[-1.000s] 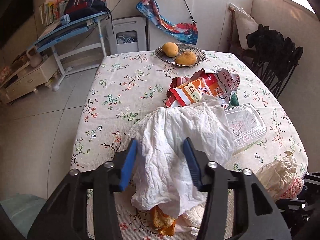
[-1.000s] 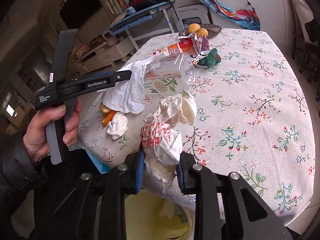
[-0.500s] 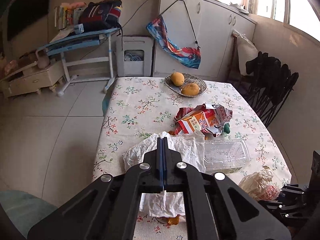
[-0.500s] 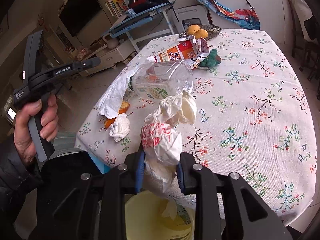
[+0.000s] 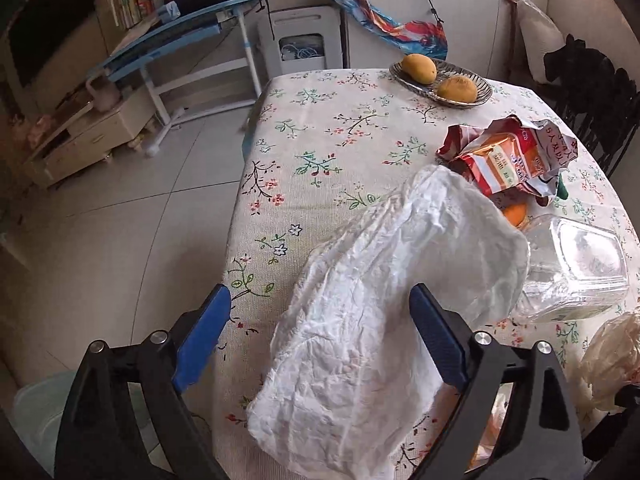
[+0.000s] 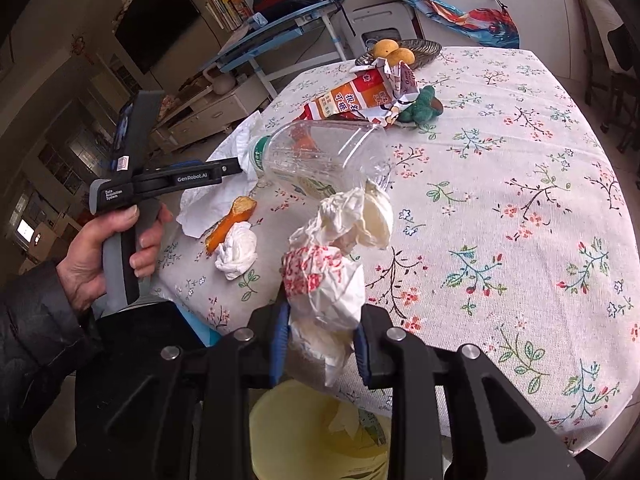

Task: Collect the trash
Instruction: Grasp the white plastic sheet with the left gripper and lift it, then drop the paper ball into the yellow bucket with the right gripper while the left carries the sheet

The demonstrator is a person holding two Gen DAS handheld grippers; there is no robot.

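Two grippers are at work over one flowered table (image 6: 500, 208). The right gripper (image 6: 318, 344) is clamped on a crumpled wad of paper (image 6: 328, 276), white with a red-printed patch, and holds it just off the table's near edge, directly above a yellow bin (image 6: 316, 440); judging by that position, the wad is about to be let go into it. The left gripper (image 5: 316, 340) has its blue pads spread wide on either side of a large white tissue sheet (image 5: 384, 304) that lies near the table's left edge, gripping nothing yet, likely lining up to pinch it.

Counted on the table: one clear plastic bottle (image 6: 320, 156) lying on its side next to the sheet, one torn red-and-orange carton (image 6: 360, 96) beyond the bottle, one small white tissue ball (image 6: 237, 250) touching one piece of orange peel (image 6: 230, 220) near the front edge, and one dish (image 5: 442, 84) at the far end holding two yellow fruits (image 5: 419, 68).
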